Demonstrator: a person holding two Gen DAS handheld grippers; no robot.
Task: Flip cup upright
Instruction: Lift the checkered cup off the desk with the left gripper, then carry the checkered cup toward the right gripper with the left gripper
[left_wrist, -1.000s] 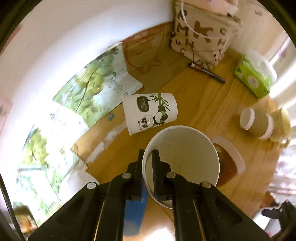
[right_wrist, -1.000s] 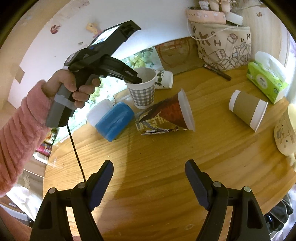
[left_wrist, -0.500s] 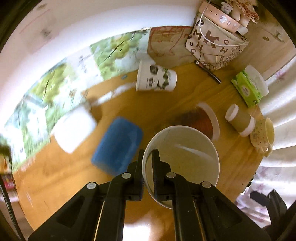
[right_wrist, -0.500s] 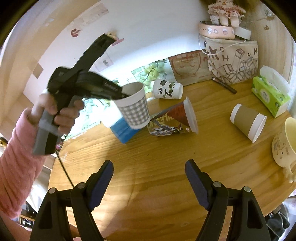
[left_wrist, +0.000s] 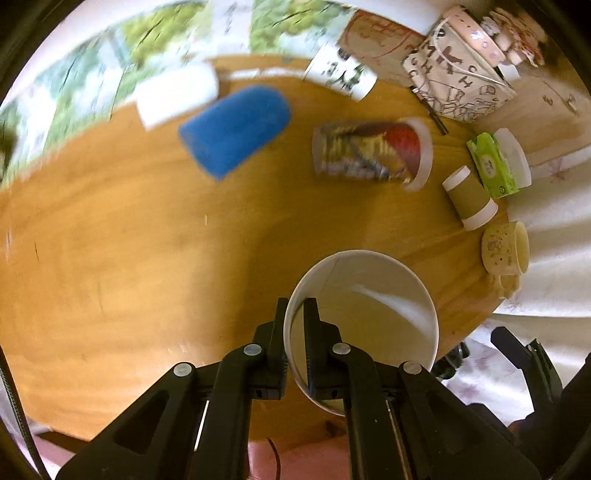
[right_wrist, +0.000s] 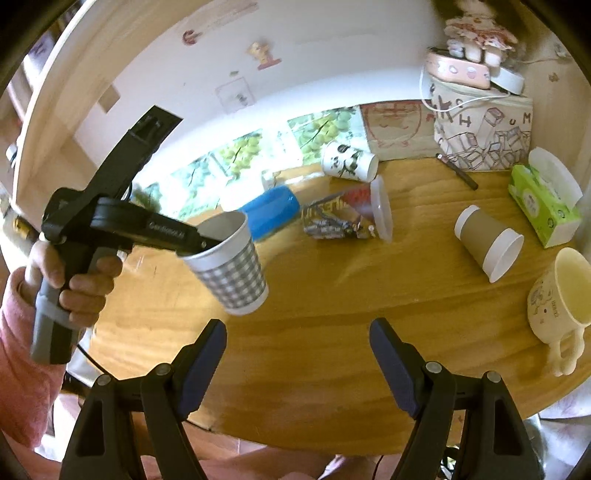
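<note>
The left gripper (left_wrist: 293, 332) pinches the wall of the checked paper cup (right_wrist: 231, 266) at its rim, one finger inside and one outside; that is why the left wrist view looks straight down into the white inside of the cup; a grip on the rim leaves the base free to meet the wood. In the right wrist view the cup hangs in the air above the wooden table (right_wrist: 332, 350), mouth up but tilted, its base swung toward the right and clear of the surface; so the turn looks nearly done, and what is left, I judge, is to level it and set it down on the bare wood below

The right gripper (right_wrist: 297, 350) waits low at the near edge of the table with its jaws spread wide and nothing between them; it seems kept out of the way, not helping

Other things lie further back and well apart from the held cup: a blue roll (right_wrist: 271, 210) and a foil-printed cup (right_wrist: 343, 218) on their sides, a panda cup (right_wrist: 349, 162) tipped over near the wall, a brown paper cup (right_wrist: 487, 240) lying with its mouth toward the camera, a cream mug (right_wrist: 557, 295) tilted at the right edge; a green tissue pack (right_wrist: 543, 206) and a lettered bag (right_wrist: 484, 136) stand behind; the open wood in front gives room for the landing, though a thin paper wall held only at the rim may buckle if pressed down hard
</note>
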